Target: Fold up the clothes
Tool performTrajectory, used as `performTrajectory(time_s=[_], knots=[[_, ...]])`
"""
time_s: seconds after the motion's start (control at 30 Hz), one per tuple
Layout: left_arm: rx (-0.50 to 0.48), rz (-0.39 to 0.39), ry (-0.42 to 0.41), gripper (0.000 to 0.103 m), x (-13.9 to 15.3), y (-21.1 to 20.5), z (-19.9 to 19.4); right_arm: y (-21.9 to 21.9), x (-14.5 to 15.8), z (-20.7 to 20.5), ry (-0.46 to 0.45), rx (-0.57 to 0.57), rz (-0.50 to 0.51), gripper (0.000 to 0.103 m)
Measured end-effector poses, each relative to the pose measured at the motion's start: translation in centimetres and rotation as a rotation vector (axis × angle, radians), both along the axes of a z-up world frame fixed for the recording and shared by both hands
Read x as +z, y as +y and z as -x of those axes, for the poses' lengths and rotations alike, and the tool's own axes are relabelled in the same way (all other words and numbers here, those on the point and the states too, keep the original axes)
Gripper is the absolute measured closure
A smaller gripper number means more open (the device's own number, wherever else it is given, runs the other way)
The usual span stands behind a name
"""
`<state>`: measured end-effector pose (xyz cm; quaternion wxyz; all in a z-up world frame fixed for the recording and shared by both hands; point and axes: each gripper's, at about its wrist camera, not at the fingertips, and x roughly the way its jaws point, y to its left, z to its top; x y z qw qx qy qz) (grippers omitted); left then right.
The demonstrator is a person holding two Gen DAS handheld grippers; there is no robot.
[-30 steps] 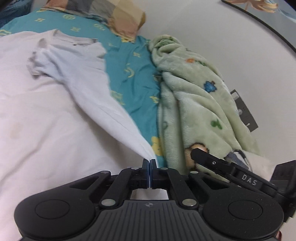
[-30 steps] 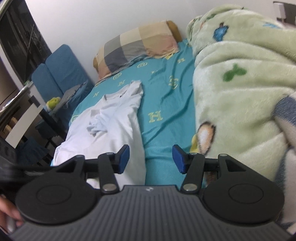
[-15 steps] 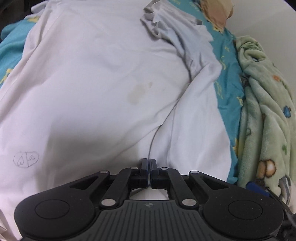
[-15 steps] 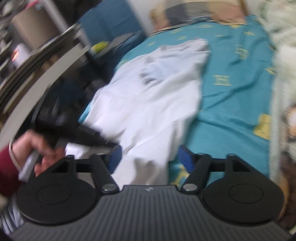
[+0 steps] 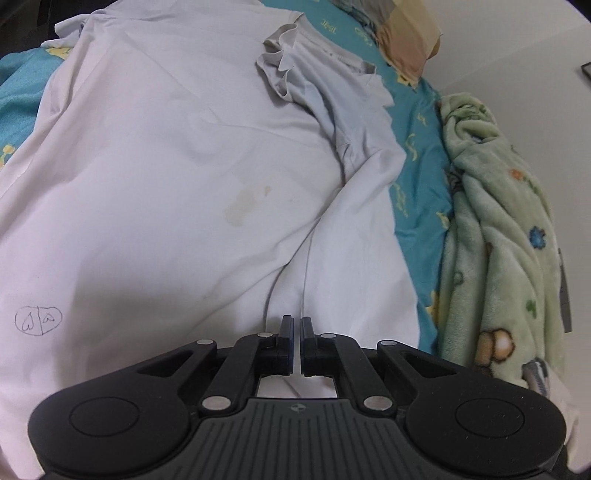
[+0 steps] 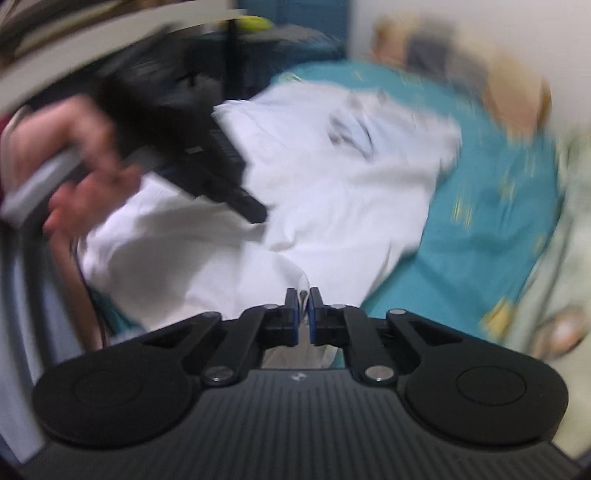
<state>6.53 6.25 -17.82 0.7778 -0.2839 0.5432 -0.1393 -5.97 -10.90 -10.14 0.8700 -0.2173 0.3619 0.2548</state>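
A white T-shirt (image 5: 177,173) lies spread on the teal bed sheet (image 5: 417,155), collar toward the pillow, with a faint stain at its middle and a small drawn mark near the hem. My left gripper (image 5: 295,325) is shut on a fold of the shirt's hem. In the blurred right wrist view the shirt (image 6: 332,206) fills the middle. My right gripper (image 6: 303,299) is shut on the shirt's near edge. The left gripper (image 6: 255,214), in a hand, pinches the shirt further left.
A green fleece blanket (image 5: 498,229) is heaped along the right side of the bed. A checked pillow (image 5: 402,33) lies at the head by the white wall. Blue cushions and dark furniture (image 6: 280,33) stand beyond the bed's left side.
My right gripper went from open to shut on the shirt's near edge while swinging left. My left gripper swung from the blanket side over the shirt, still shut on the fabric.
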Motion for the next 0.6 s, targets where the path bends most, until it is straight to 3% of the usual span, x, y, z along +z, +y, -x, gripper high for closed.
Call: performTrajectory(time_s=[0.1,0.17,0.23,0.33,0.43,0.5,0.57,0.6], knots=[[0.007,0.023,-0.024,0.100,0.7,0.3,0.3,3.4,-0.3,4.3,-0.043,0.209,0.186,0.096],[0.002,0.023,-0.048,0.097,1.2,0.4,0.6,5.1,-2.0,6.2,0.001,0.306,0.277,0.096],[-0.009,0.010,-0.071,0.093,1.7,0.4,1.2,5.7,-3.5,6.2,0.090,0.311,0.270,0.095],[-0.017,0.002,-0.096,0.084,2.4,0.4,2.2,5.5,-3.8,4.7,0.213,0.252,0.200,0.092],[-0.020,-0.008,-0.132,0.077,3.4,0.5,3.5,3.4,-1.7,2.6,0.303,0.176,0.047,0.086],[-0.016,-0.001,-0.167,0.075,4.0,0.4,3.9,1.4,0.2,1.0,0.358,0.134,-0.081,0.054],[-0.008,-0.011,-0.207,0.071,4.8,0.2,4.0,-0.8,2.1,-0.4,0.378,0.090,-0.213,0.034],[-0.005,-0.023,-0.230,0.070,5.3,0.1,4.1,-1.9,3.0,-1.2,0.381,0.067,-0.279,0.031]])
